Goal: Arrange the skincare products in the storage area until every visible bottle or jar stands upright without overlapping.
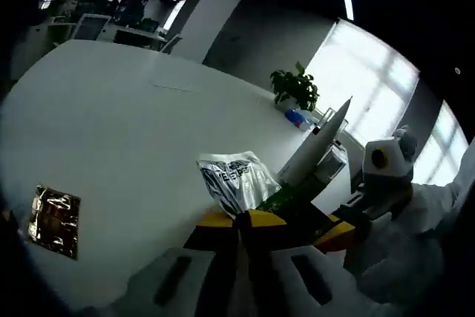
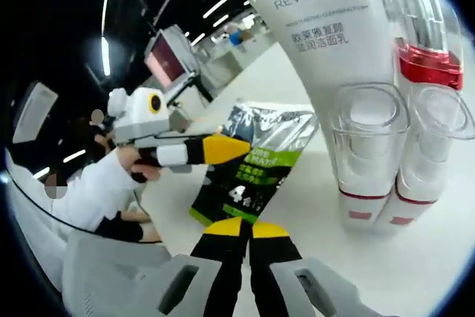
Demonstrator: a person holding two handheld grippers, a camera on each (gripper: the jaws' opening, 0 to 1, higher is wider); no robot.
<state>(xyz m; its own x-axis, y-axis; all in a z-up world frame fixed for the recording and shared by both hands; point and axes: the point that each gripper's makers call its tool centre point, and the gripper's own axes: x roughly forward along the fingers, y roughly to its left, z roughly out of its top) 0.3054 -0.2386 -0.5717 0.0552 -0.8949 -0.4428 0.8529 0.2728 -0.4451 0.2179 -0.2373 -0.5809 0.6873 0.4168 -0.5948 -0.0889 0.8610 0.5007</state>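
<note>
A silver and green sachet point(image 1: 236, 180) is held just above the white table, between both grippers. My left gripper point(image 1: 239, 219) is shut on its silver edge. In the right gripper view the same sachet point(image 2: 249, 176) has its green lower corner pinched by my right gripper point(image 2: 245, 228), also shut. The left gripper point(image 2: 225, 148) comes in from the left and touches the sachet's upper edge. A white Revitalift tube point(image 2: 326, 42) stands upright just behind. Two clear bottles with red bases point(image 2: 367, 154) point(image 2: 430, 157) stand beside it, and a red-banded bottle point(image 2: 423, 57) stands behind them. The right gripper point(image 1: 340, 232) enters from the right.
A gold-brown sachet point(image 1: 53, 213) lies flat on the white table point(image 1: 133, 109) to the left. A potted plant point(image 1: 295, 87) and a small blue item point(image 1: 297, 118) sit at the far edge by bright windows. A person's white sleeve point(image 2: 89, 183) holds the left gripper.
</note>
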